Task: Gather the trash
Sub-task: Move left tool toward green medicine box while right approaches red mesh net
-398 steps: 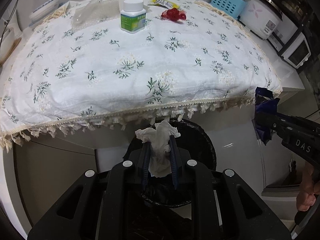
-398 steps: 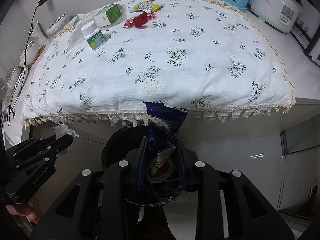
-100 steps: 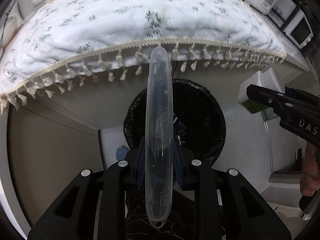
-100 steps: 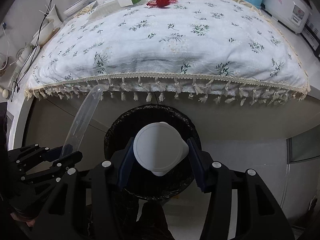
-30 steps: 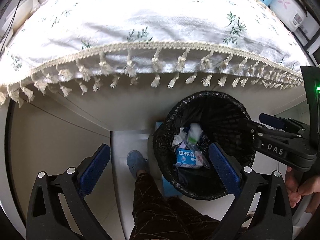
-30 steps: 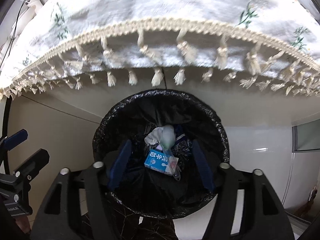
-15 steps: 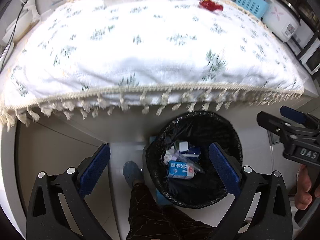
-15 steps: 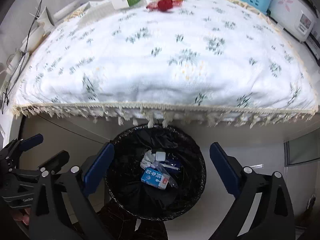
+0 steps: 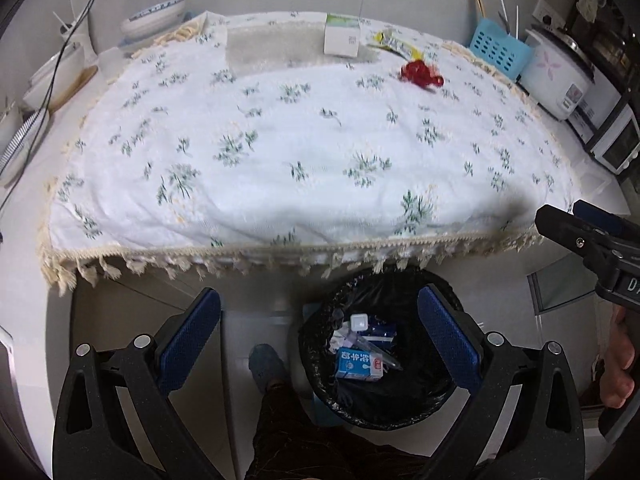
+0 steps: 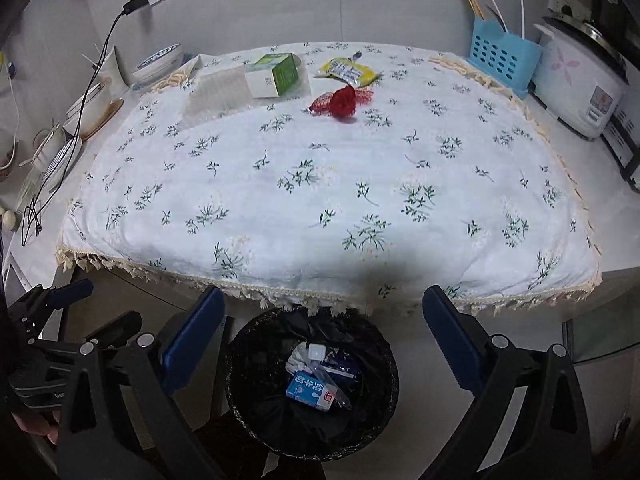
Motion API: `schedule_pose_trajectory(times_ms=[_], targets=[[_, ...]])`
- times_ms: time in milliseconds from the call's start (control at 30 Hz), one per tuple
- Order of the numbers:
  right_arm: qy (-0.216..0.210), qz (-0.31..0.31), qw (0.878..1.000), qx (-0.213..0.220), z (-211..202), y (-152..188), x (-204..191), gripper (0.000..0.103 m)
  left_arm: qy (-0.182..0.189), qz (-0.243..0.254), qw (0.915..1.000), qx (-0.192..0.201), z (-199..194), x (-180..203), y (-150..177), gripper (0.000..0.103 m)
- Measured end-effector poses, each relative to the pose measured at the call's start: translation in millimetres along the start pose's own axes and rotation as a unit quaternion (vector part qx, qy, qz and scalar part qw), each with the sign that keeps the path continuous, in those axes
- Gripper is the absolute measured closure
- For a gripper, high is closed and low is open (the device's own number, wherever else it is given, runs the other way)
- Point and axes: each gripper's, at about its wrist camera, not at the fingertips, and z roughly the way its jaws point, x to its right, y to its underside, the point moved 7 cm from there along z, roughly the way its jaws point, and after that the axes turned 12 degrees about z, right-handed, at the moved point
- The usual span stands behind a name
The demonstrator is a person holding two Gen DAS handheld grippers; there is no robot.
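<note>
White tablecloth (image 10: 320,200) with green sprigs; bin liner (image 10: 256,360) black, seemingly glossy.

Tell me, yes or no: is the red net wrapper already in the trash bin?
No. The red net wrapper lies on the tablecloth near the far edge, while the trash bin sits on the floor below the near edge.

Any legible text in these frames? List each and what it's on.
"D": white letter on the black right tongs body, the rest cut off by the frame edge.
Blue-and-white milk carton in the black-lined bin: white characters, too blurred to read.
Green-and-white box, yellow sachet: print too small.
</note>
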Motion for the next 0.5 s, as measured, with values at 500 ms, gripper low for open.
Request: schedule_pose_trajectory(times_ms=[500], targets=[[0.024,0.046,0.998,0.035,8.8,-71.1,-9.2,0.008,0.030,0.018,0.9987,0.037,1.5,-34.4,-88.5,0.006]])
